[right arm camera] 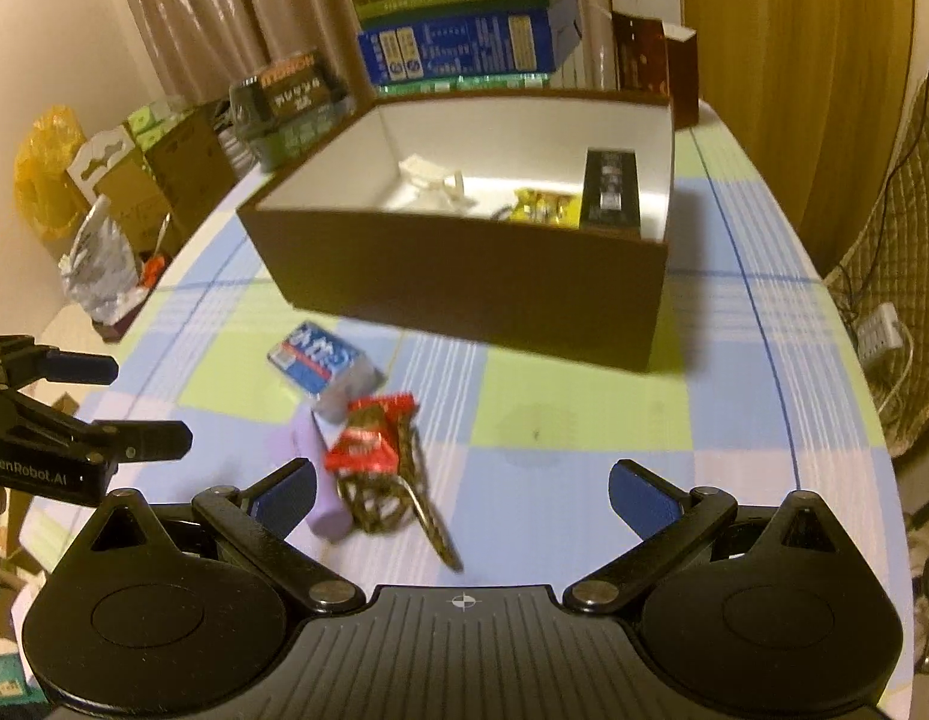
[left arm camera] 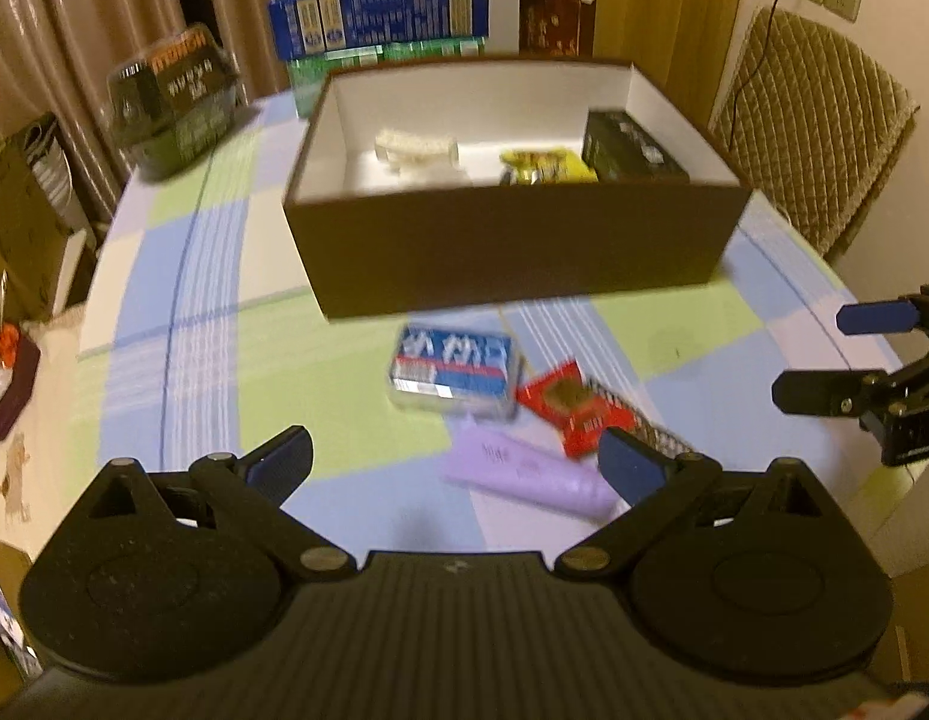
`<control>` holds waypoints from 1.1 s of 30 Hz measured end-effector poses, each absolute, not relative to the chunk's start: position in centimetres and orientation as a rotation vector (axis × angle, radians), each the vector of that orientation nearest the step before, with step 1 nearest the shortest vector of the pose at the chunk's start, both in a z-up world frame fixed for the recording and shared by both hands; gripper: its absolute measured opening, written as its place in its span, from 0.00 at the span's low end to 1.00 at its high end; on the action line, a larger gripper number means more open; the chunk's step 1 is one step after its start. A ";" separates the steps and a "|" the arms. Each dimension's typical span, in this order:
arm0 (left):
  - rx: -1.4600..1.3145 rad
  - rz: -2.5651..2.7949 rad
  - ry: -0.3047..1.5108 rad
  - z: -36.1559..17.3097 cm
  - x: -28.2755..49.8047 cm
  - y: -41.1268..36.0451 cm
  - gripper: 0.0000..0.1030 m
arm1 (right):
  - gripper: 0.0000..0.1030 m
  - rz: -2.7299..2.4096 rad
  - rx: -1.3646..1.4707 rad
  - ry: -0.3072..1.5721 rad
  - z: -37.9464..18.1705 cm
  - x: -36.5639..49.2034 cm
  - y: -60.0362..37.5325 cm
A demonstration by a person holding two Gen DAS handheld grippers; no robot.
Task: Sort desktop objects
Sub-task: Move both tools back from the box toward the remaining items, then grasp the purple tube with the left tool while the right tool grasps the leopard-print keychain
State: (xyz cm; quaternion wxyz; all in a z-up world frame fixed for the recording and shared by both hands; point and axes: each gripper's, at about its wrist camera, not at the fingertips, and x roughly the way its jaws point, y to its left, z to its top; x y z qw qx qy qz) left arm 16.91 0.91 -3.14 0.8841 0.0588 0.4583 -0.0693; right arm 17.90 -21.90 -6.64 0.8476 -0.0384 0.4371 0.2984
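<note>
A brown box (left arm camera: 512, 252) with a white inside stands on the checked tablecloth. It holds a white item (left arm camera: 416, 147), a yellow packet (left arm camera: 548, 165) and a dark carton (left arm camera: 632, 147). In front of it lie a blue-and-white pack (left arm camera: 455, 372), a red packet (left arm camera: 572, 414), a purple pack (left arm camera: 530, 474) and a patterned brown clip (left arm camera: 644, 426). My left gripper (left arm camera: 458, 462) is open above the purple pack, holding nothing. My right gripper (right arm camera: 464, 492) is open and empty, just right of the red packet (right arm camera: 371, 435), the purple pack (right arm camera: 320, 480) and the clip (right arm camera: 404, 498).
Stacked milk cartons (left arm camera: 380, 12) and a dark plastic tub (left arm camera: 176, 96) stand behind the box. A quilted chair (left arm camera: 818, 120) is at the right table edge. Cardboard boxes (right arm camera: 146, 180) and bags sit off the left edge. Bare cloth (right arm camera: 704, 420) lies right of the pile.
</note>
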 end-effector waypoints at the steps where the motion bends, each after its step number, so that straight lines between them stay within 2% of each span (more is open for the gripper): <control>1: 0.118 -0.144 0.964 -3.6 16.6 0.8 0.97 | 0.98 0.631 -0.084 0.928 -6.9 17.7 -22.0; 18: 0.052 -0.119 1.088 -8.5 16.5 -0.4 0.97 | 0.98 0.564 -0.089 1.021 -10.5 18.5 -24.2; 33: -0.058 -0.072 1.103 -12.1 20.8 -0.8 0.94 | 0.98 0.519 -0.090 1.066 -12.2 20.0 -24.5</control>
